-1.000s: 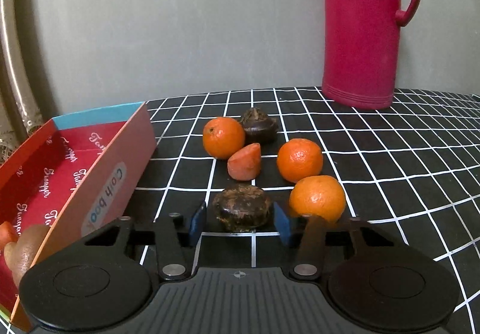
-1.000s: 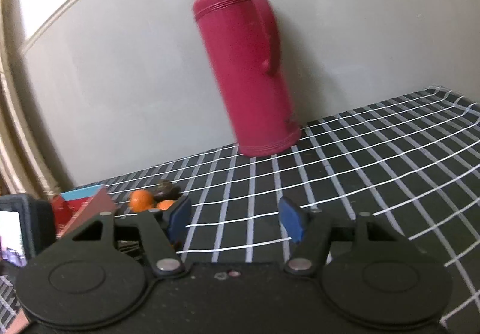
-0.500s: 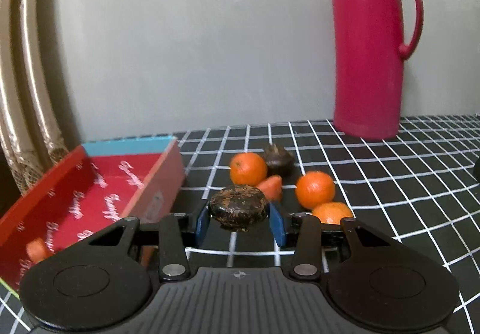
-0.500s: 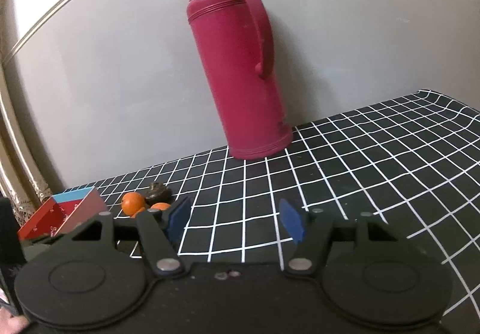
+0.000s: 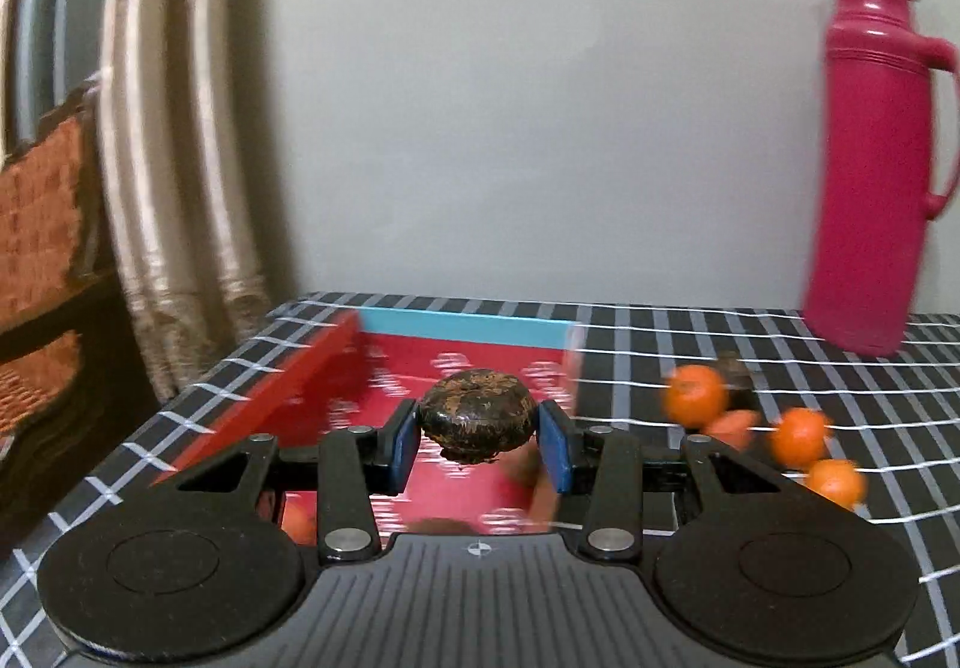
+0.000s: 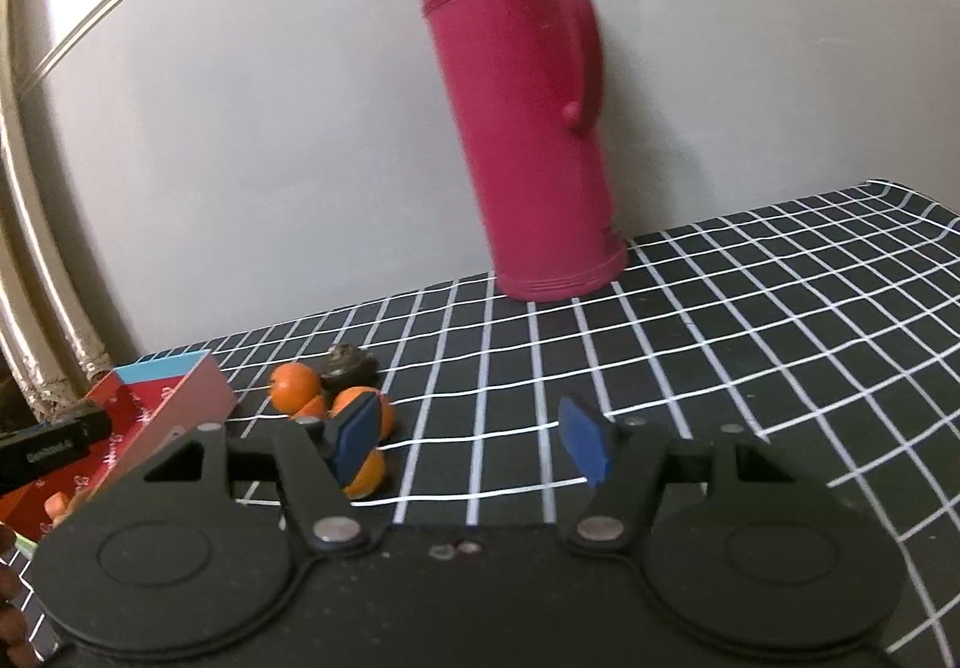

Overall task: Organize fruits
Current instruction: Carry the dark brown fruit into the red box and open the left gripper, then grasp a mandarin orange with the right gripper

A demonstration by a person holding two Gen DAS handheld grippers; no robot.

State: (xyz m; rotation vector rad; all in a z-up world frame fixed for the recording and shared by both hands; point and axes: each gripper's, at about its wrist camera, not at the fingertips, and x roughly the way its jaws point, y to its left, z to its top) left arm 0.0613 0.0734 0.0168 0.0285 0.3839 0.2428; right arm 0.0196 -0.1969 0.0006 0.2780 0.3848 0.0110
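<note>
Our left gripper (image 5: 478, 443) squeezes a round, dark brown wrinkly fruit (image 5: 477, 415) between its blue pads, up in the air over the red cardboard box with a blue end (image 5: 462, 324). Our right gripper (image 6: 469, 439) is spread apart with nothing in it, above the black checked tablecloth (image 6: 720, 320).

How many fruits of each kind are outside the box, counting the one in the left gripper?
Oranges: 3
Dark brown fruit: 2, one on the cloth, one clamped in the left gripper
Orange-red piece: 1
Total: 6
Contents of the box are too blurred to count.
</note>
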